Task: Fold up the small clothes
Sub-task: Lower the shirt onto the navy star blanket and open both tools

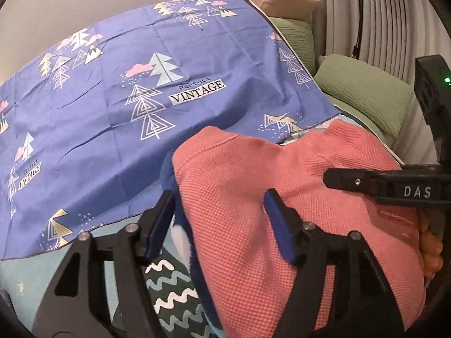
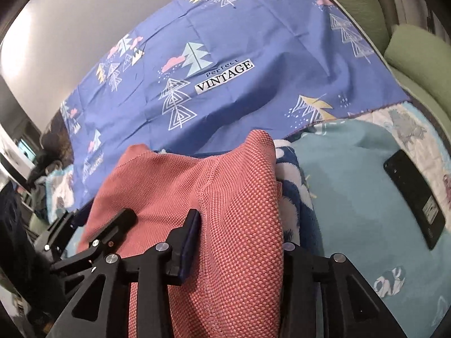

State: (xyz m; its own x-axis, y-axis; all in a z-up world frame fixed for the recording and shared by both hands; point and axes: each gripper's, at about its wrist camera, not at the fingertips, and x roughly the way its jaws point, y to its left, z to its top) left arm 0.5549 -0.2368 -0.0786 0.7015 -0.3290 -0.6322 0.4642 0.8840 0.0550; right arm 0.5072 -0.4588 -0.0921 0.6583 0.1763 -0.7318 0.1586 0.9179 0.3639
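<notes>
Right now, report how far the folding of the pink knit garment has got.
Done: the pink waffle-knit garment looks gathered into a doubled bundle, though how many folds it has I cannot tell. In hand: the left gripper and right gripper both straddle it, fabric between their fingers. Left: laying it flat and tidy on the teal fleece blanket beside the blue tree-print sheet.

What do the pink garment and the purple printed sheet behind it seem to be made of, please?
Pink garment: looks like a waffle or piqué knit, matte, with a raised dotted grid. Purple sheet: seemingly thin, smooth woven cotton or a blend; fold creases show across its printed surface.
</notes>
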